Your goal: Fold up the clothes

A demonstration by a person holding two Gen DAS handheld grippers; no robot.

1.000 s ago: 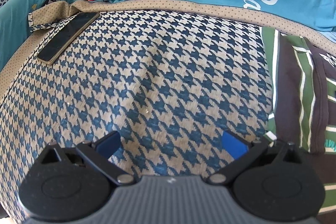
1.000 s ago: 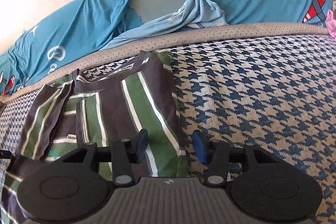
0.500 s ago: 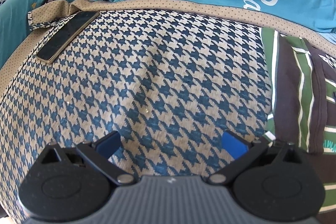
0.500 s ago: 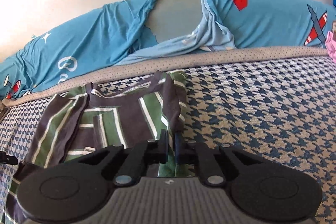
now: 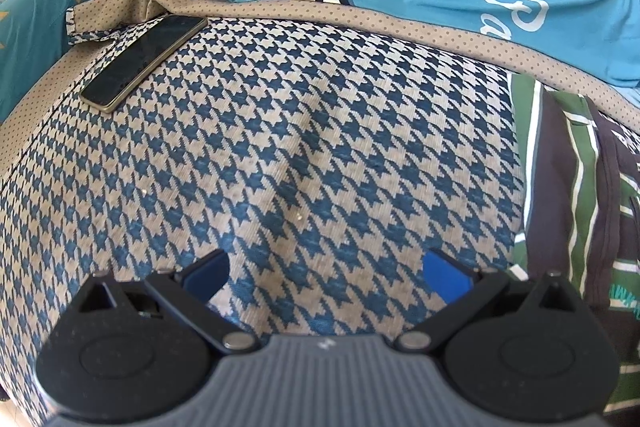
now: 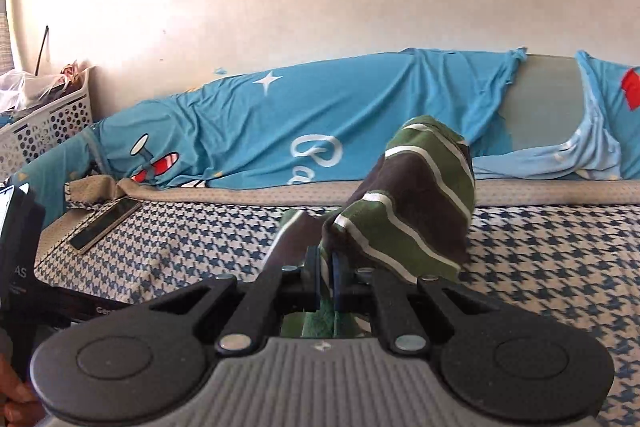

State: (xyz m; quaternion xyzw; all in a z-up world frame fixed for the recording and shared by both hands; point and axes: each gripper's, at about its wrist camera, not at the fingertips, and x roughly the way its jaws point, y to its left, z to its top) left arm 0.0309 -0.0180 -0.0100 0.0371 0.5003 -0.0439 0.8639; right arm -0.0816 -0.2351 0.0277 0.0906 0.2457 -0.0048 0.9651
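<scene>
A green, dark grey and white striped garment (image 6: 416, 203) is pinched at its edge by my right gripper (image 6: 326, 277), which is shut on it and holds a fold of it lifted above the houndstooth mattress cover (image 6: 540, 267). In the left wrist view the same striped garment (image 5: 568, 187) lies at the right edge of the houndstooth cover (image 5: 300, 147). My left gripper (image 5: 326, 269) hovers over the bare cover to the garment's left, open, with nothing between its blue pads (image 5: 446, 277).
A phone (image 5: 144, 61) lies near the cover's far left corner, also visible as a phone (image 6: 106, 225) in the right wrist view. Blue printed bedding (image 6: 320, 143) runs along the wall. A white perforated basket (image 6: 44, 131) stands at the left. The left gripper's body (image 6: 16, 251) shows at the left edge.
My right gripper closed on the striped garment's edge, then lifted it and swung left, raising a fold off the bed. The left gripper stayed put and open.
</scene>
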